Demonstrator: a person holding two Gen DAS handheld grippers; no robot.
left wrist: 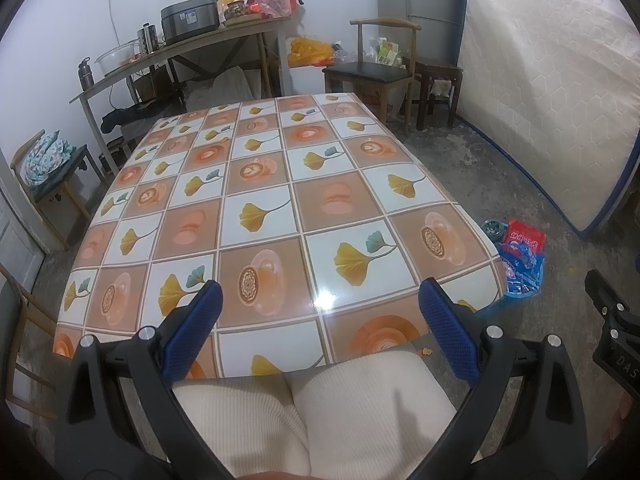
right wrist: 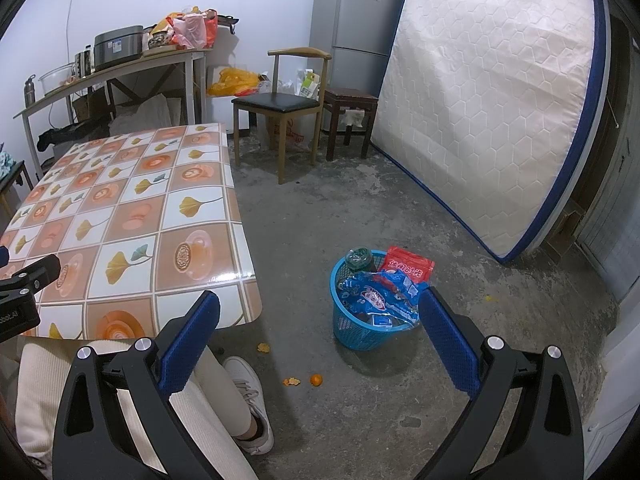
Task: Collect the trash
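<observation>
Left hand-held gripper (left wrist: 320,312) was spread wide, nothing between its blue pads (left wrist: 192,332), held over the near edge of the worktop (left wrist: 280,200), above the person's lap in cream trousers (left wrist: 320,412). Right hand-held gripper (right wrist: 320,320) was also wide and held nothing, aimed at the floor (right wrist: 440,220) right of the worktop. The worktop carried a glossy tile-pattern cloth with leaf and cup prints. The trash sat in a blue basket (right wrist: 356,332) on the floor, just beside the worktop's right near corner: a blue wrapper (right wrist: 380,296) on top, a red packet (right wrist: 408,266) sticking up at the back rim, a dark round lid or jar (right wrist: 359,258) at the back left. In the left view the basket (left wrist: 516,276) showed partly behind the worktop edge. Orange peel bits (right wrist: 292,381) and a small orange fruit (right wrist: 316,379) lay on the floor near the white shoe (right wrist: 248,384), another peel bit (right wrist: 263,347) nearer the worktop. One more orange scrap (right wrist: 490,299) lay well right of the basket. A mattress (right wrist: 480,100) leaned on the right wall, a fridge (right wrist: 352,20) stood behind it, with a chair (right wrist: 280,108) and stool (right wrist: 348,120) in front. A side table (right wrist: 120,68) at the back held a cooker (right wrist: 118,46) and bags (right wrist: 192,30).
</observation>
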